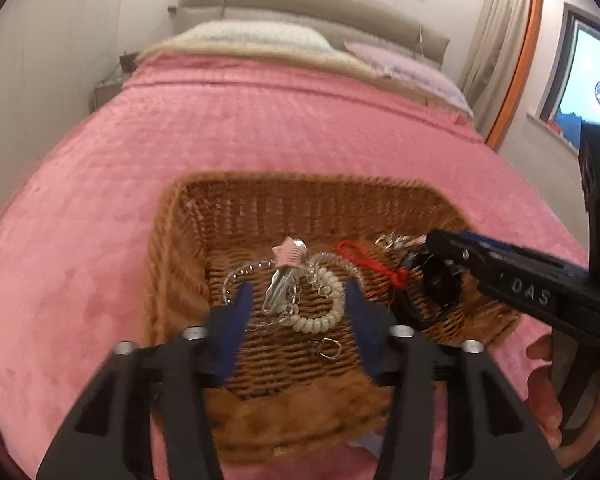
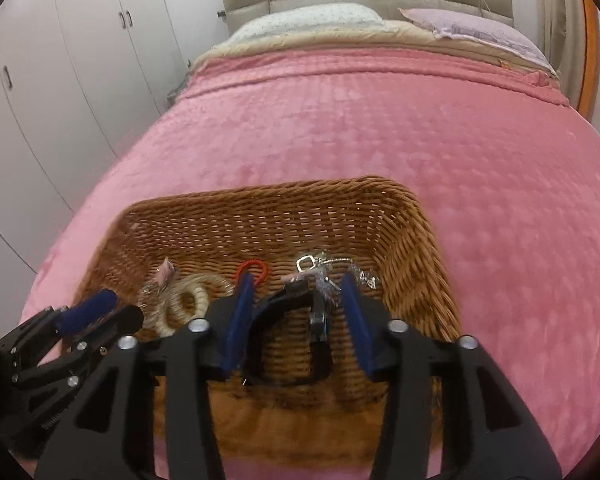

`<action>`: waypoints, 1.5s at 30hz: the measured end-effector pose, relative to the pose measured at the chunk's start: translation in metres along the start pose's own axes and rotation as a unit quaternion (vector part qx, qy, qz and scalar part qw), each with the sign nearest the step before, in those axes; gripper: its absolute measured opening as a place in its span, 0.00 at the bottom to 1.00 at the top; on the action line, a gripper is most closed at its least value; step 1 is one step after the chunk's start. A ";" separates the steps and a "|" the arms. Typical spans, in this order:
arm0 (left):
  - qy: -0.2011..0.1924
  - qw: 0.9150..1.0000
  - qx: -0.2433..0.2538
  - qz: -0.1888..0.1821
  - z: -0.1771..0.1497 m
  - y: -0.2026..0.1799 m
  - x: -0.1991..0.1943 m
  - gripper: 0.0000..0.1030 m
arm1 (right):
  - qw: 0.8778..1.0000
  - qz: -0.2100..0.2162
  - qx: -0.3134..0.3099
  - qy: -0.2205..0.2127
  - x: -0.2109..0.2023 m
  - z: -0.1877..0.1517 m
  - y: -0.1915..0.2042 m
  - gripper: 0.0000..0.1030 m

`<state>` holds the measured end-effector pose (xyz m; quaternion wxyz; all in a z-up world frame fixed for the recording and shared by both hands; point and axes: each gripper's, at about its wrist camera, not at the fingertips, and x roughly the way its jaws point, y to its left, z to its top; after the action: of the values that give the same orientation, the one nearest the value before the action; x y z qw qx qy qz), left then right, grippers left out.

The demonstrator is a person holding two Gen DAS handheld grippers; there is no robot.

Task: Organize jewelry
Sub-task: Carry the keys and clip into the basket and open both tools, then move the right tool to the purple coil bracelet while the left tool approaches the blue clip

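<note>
Sorting jewelry piled in the wicker basket [image 1: 172,240] on the pink bedspread [image 1: 260,128]
Cream spiral bracelet [image 1: 324,316] sits between the spread left gripper [image 1: 298,304] fingers; right gripper [image 2: 296,304], also open, straddles a black band [image 2: 288,336]. Risk: bead strand [image 1: 240,276] overlaps, may snag and drag

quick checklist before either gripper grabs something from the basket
1. Left gripper open: ok, fingers apart over the coil tie and hair clip.
2. Right gripper open: ok, fingers straddle the black band.
3. Both grippers empty: ok.
4. Pieces separated: not ok, coil tie, clip and clear beads overlap.
5. Red cord free of the black band: cannot tell.
6. Basket flat on the bed: ok.
</note>
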<state>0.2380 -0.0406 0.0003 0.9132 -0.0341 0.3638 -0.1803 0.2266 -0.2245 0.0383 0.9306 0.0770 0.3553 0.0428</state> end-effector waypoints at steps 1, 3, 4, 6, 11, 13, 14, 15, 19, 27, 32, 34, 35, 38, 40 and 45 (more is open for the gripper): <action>-0.009 1.000 0.001 -0.005 -0.001 -0.001 -0.012 0.49 | 1.000 0.004 0.001 -0.005 -0.010 -0.003 0.000 0.42; -0.019 1.000 0.000 -0.011 -0.004 -0.004 -0.029 0.55 | 1.000 0.015 0.002 -0.016 -0.031 -0.010 0.000 0.42; -0.031 0.999 -0.001 -0.012 -0.007 -0.005 -0.043 0.60 | 1.000 0.019 0.003 -0.022 -0.043 -0.014 0.000 0.42; -0.055 0.998 -0.003 -0.010 -0.013 -0.008 -0.066 0.63 | 0.999 0.024 0.002 -0.037 -0.066 -0.024 0.000 0.42; -0.081 0.996 -0.020 -0.032 -0.039 -0.015 -0.114 0.63 | 0.998 0.021 -0.001 -0.062 -0.111 -0.056 0.003 0.42; -0.085 0.996 -0.023 -0.029 -0.053 -0.019 -0.127 0.63 | 0.997 0.021 -0.001 -0.069 -0.127 -0.074 0.004 0.42; -0.086 0.996 -0.024 -0.028 -0.057 -0.020 -0.131 0.63 | 0.997 0.019 -0.002 -0.071 -0.131 -0.081 0.003 0.42; -0.086 0.996 -0.025 -0.026 -0.065 -0.021 -0.136 0.63 | 0.997 0.017 -0.002 -0.072 -0.137 -0.091 0.003 0.42; -0.080 0.996 -0.024 -0.029 -0.093 -0.023 -0.147 0.63 | 0.998 0.016 0.003 -0.066 -0.144 -0.120 -0.001 0.42; -0.039 0.998 -0.041 -0.039 -0.132 -0.020 -0.129 0.63 | 0.997 -0.024 -0.038 -0.064 -0.127 -0.168 -0.005 0.42; -0.002 0.997 -0.053 -0.049 -0.133 -0.028 -0.097 0.62 | 0.999 -0.026 -0.013 -0.040 -0.106 -0.185 -0.022 0.42; 0.009 0.997 -0.056 -0.052 -0.130 -0.034 -0.084 0.62 | 0.999 -0.015 -0.001 -0.045 -0.109 -0.184 -0.028 0.42; 0.013 0.997 -0.060 -0.053 -0.129 -0.036 -0.078 0.62 | 0.999 -0.013 0.002 -0.044 -0.108 -0.185 -0.030 0.42; 0.032 0.995 -0.080 -0.044 -0.124 -0.043 -0.056 0.62 | 1.000 -0.013 0.003 -0.028 -0.101 -0.186 -0.031 0.42; 0.049 0.994 -0.095 -0.035 -0.120 -0.048 -0.039 0.62 | 1.000 -0.008 -0.002 -0.020 -0.097 -0.187 -0.030 0.42; 0.069 0.996 -0.059 0.004 -0.106 -0.072 -0.011 0.51 | 1.000 -0.002 0.005 -0.008 -0.092 -0.187 -0.032 0.42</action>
<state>0.1372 -0.0964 -0.0564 0.8831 -0.0738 0.4362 -0.1565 0.0335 -0.2476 -0.0447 0.9332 0.0816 0.3480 0.0384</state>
